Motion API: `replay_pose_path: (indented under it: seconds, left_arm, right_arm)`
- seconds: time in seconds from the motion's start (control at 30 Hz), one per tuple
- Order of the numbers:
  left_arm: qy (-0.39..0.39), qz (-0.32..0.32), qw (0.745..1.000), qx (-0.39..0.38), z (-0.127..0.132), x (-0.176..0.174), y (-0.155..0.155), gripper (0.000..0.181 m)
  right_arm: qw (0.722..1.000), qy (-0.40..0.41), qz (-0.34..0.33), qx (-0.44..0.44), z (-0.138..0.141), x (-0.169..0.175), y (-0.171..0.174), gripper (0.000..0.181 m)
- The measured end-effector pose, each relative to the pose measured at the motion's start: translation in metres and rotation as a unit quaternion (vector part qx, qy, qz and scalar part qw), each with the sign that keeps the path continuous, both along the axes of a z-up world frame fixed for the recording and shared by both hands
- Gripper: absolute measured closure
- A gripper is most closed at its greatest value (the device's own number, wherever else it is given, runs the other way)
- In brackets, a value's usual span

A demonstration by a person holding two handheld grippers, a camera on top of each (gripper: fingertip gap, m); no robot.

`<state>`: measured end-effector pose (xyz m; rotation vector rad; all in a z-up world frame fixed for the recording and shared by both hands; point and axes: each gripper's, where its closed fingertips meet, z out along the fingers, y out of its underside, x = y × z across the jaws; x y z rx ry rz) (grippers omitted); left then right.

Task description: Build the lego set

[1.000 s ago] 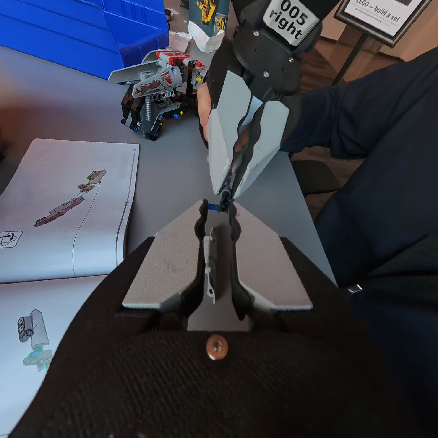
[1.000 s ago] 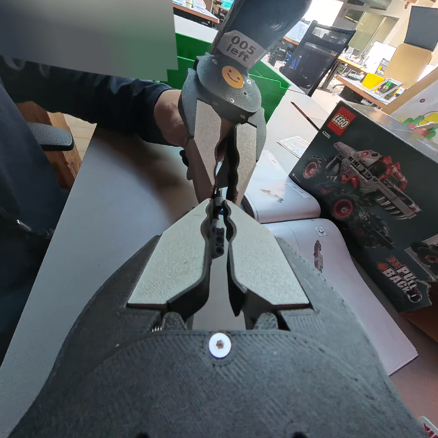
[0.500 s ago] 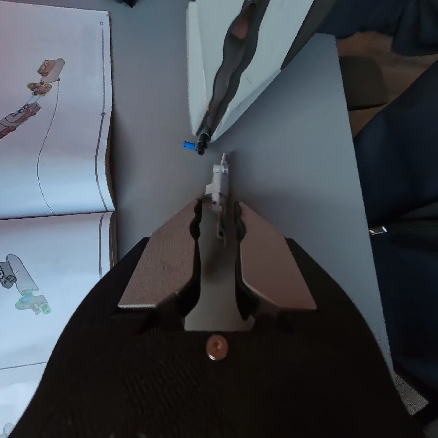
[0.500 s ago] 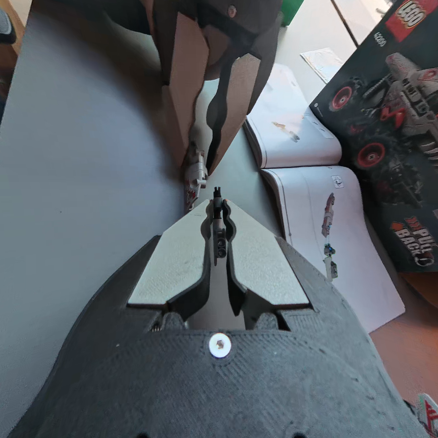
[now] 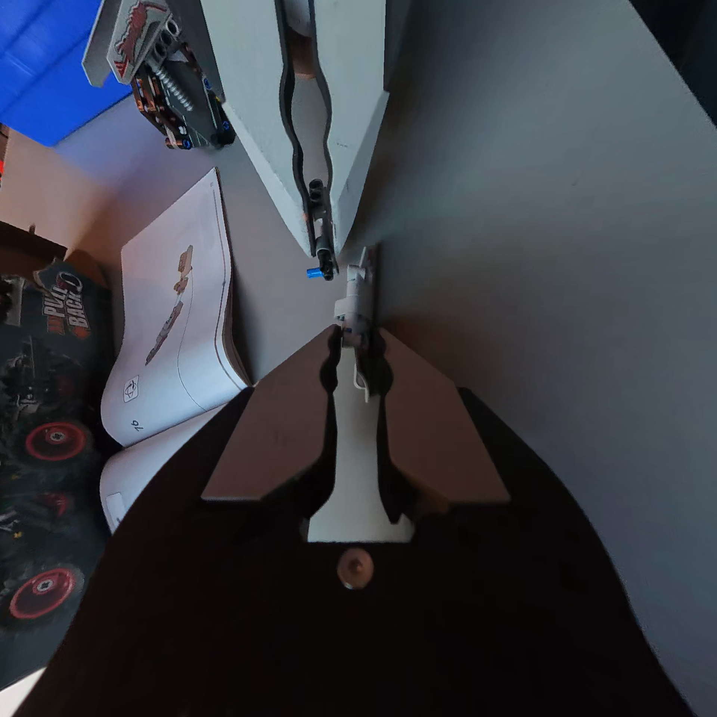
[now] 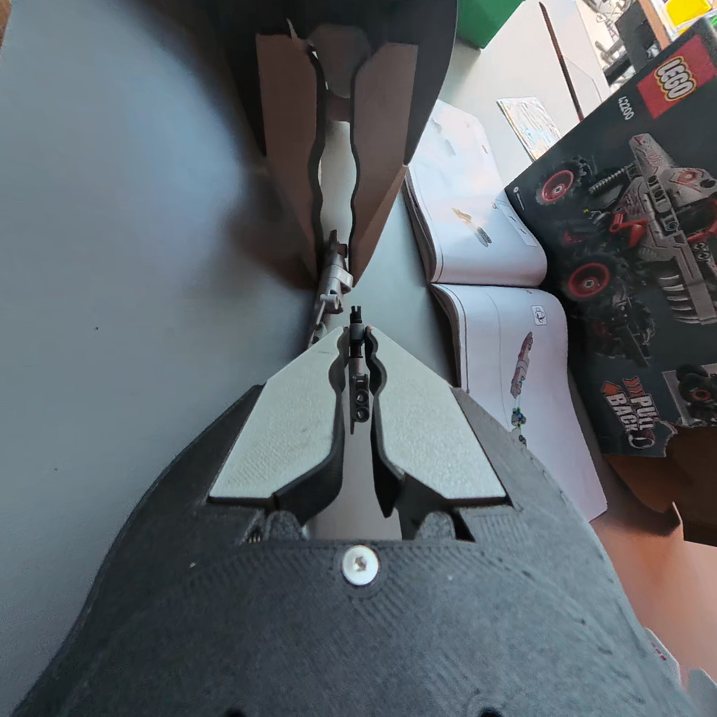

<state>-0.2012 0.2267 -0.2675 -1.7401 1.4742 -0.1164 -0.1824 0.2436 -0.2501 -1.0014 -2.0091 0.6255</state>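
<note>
My right gripper (image 6: 357, 329) is shut on a dark grey beam (image 6: 359, 399) with a black connector at its tip. In the left wrist view the right gripper (image 5: 325, 254) comes down from above, and a blue pin (image 5: 313, 272) sticks out sideways from the held part. A small white-grey lego assembly (image 5: 354, 300) lies on the grey table (image 5: 504, 232) just past my left gripper (image 5: 357, 331). Its thin tail reaches in between the parted jaws. The assembly also shows in the right wrist view (image 6: 335, 279), just beyond the right gripper's tip.
The open instruction booklet (image 5: 174, 329) and the dark set box (image 6: 640, 252) lie beside the work spot. A partly built truck model (image 5: 167, 77) and a blue bin (image 5: 38, 58) stand behind. A green bin (image 6: 489, 19) is farther off. The table edge runs along the right (image 5: 667, 97). Only a small space, under 4 cm, lies between the two pairs of fingers. The partly built truck model (image 5: 167, 77) is about 15 cm from my right fingertips.
Both grippers have come down from mid-air to the table. The white-grey assembly has slid forward out of my left jaws. My right gripper still holds the dark beam.
</note>
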Motion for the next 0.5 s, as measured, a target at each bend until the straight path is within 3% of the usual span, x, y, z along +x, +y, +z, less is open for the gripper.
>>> replay_pose_path:
  seconds: [0.17,0.5]
  left_arm:
    - [0.034,-0.008,0.998,0.055,0.0007,-0.0013,0.0033,0.168]
    - [0.023,-0.003,0.999,0.048,0.0002,-0.0001,0.0047,0.168]
  right_arm:
    - [1.0,0.0,0.004,0.011,-0.0015,-0.0008,-0.004,0.177]
    - [1.0,0.001,-0.005,0.018,-0.0023,-0.0037,-0.0022,0.177]
